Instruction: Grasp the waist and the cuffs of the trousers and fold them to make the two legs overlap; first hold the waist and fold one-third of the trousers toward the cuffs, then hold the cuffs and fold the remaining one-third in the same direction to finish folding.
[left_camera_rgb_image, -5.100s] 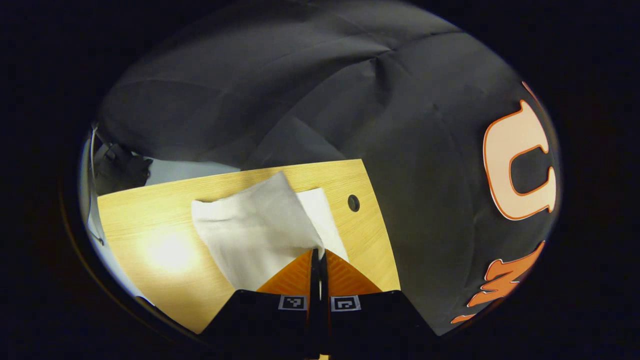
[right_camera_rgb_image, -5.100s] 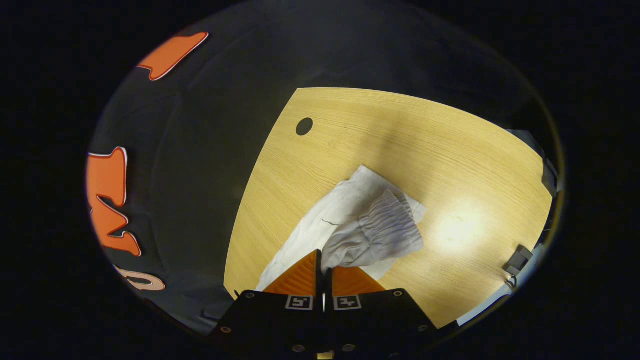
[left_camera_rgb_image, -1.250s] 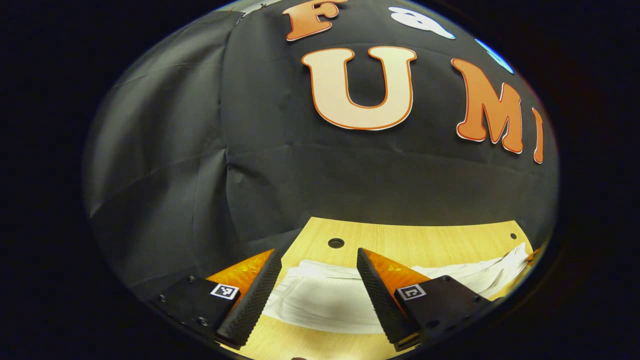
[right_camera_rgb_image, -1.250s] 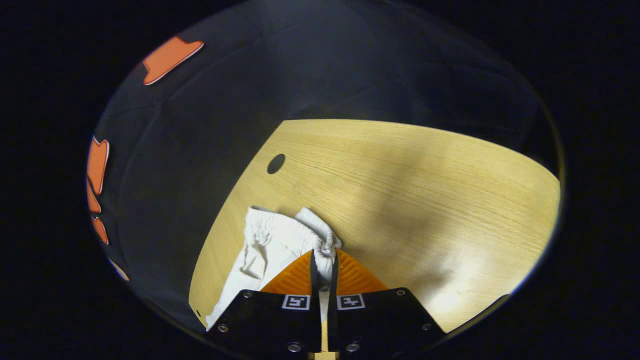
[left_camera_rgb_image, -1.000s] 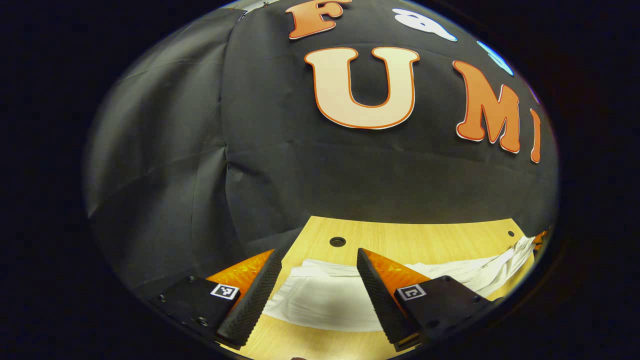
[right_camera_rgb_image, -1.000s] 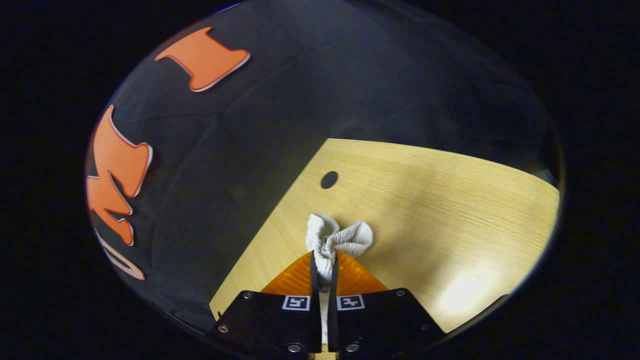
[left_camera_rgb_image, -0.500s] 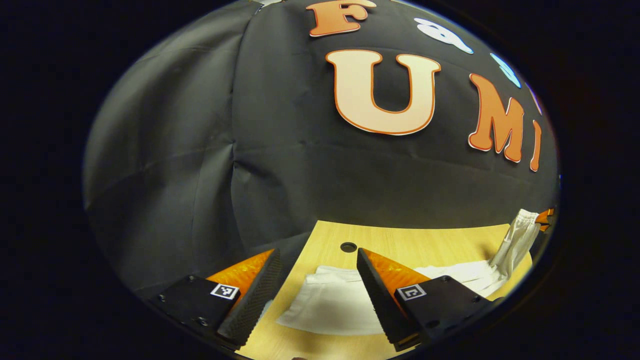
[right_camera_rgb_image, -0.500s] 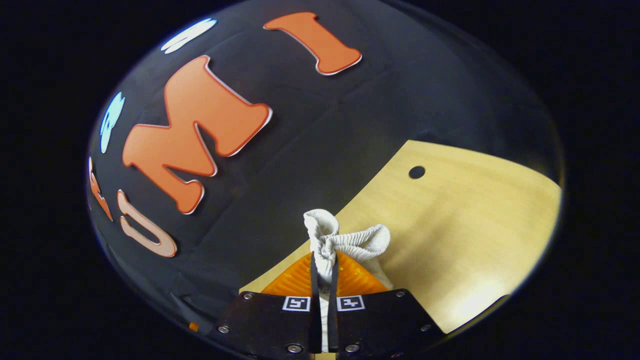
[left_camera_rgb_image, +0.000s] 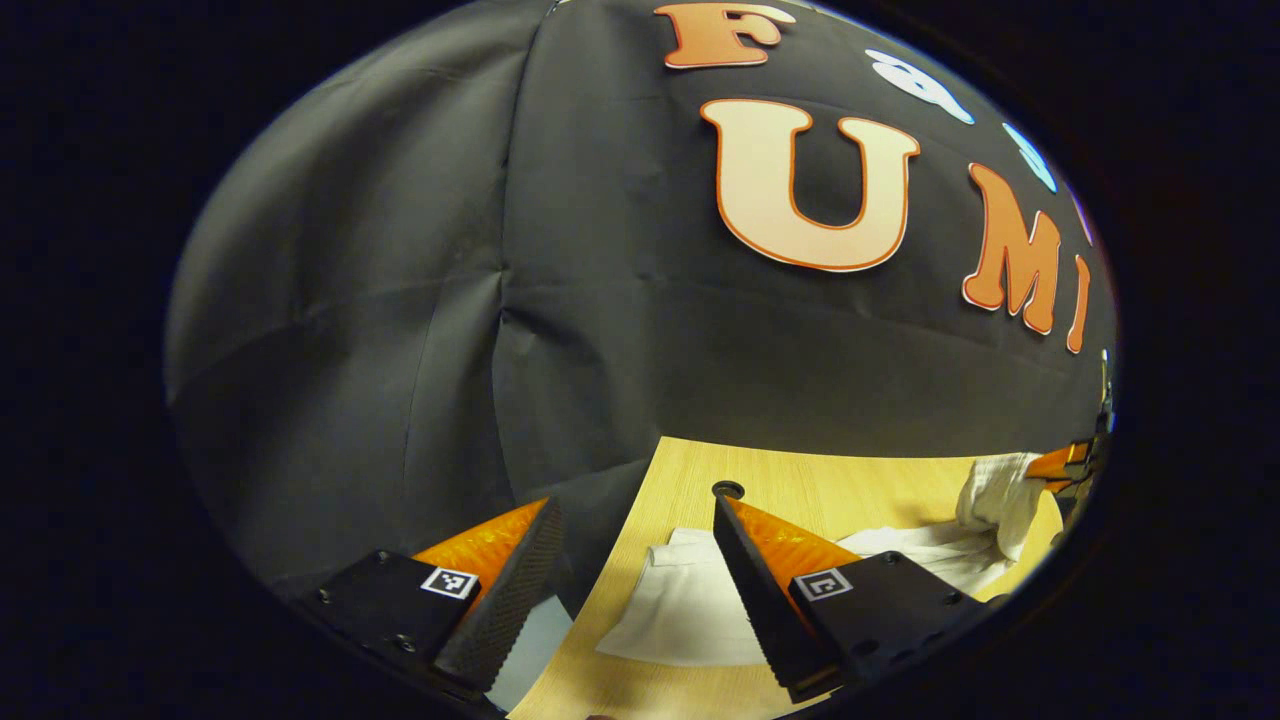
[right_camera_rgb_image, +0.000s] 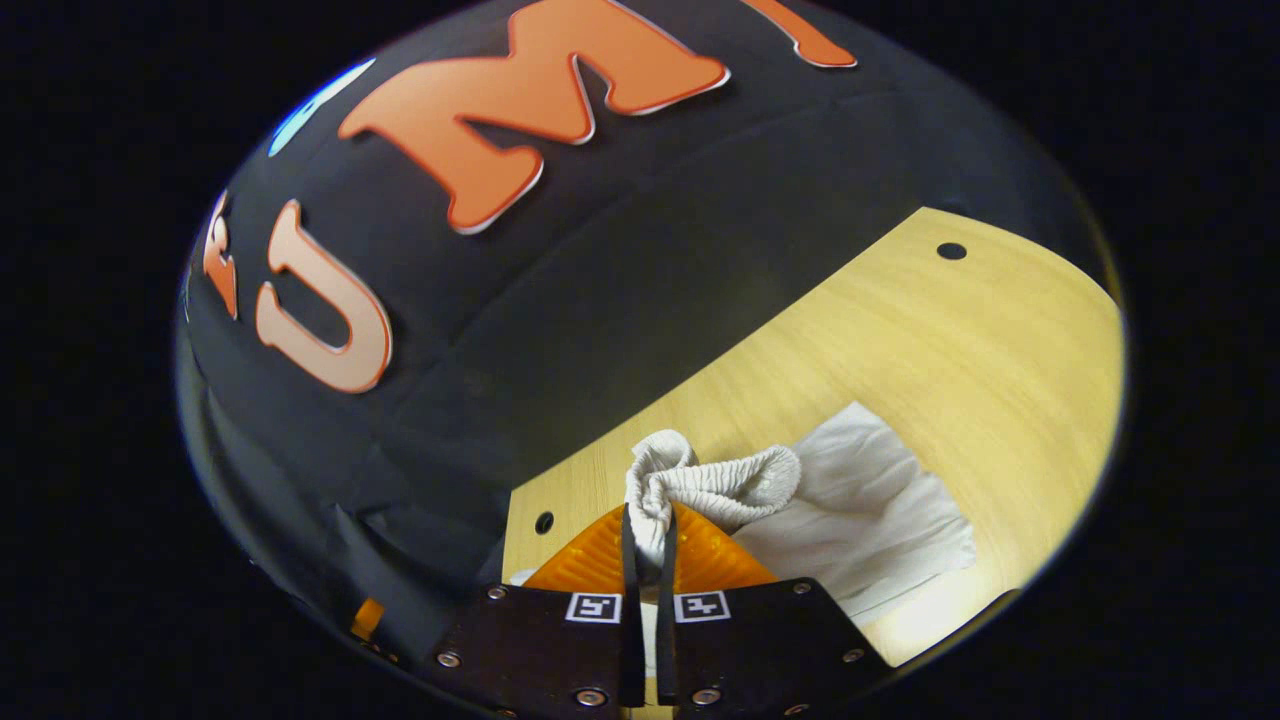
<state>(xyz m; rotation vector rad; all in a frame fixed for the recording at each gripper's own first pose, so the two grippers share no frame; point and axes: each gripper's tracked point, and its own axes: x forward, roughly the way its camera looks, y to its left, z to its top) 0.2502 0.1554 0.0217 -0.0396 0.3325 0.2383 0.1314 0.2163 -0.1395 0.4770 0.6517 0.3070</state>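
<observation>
Right tool (right_camera_rgb_image: 645, 545) clamped the gathered waist (right_camera_rgb_image: 715, 485) of the trousers (right_camera_rgb_image: 860, 500), lifted at lower centre.
Trouser legs lay flat on the desk (right_camera_rgb_image: 900, 330), stretching lower right toward the cuffs. Left tool (left_camera_rgb_image: 635, 580), jaws wide and empty, hovered over the cuff end (left_camera_rgb_image: 680, 610), with the right tool the one placed for the waist fold.

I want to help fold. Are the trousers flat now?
Not all: the waist is lifted, bunched in the shut right gripper; the legs lie on the table.
</observation>
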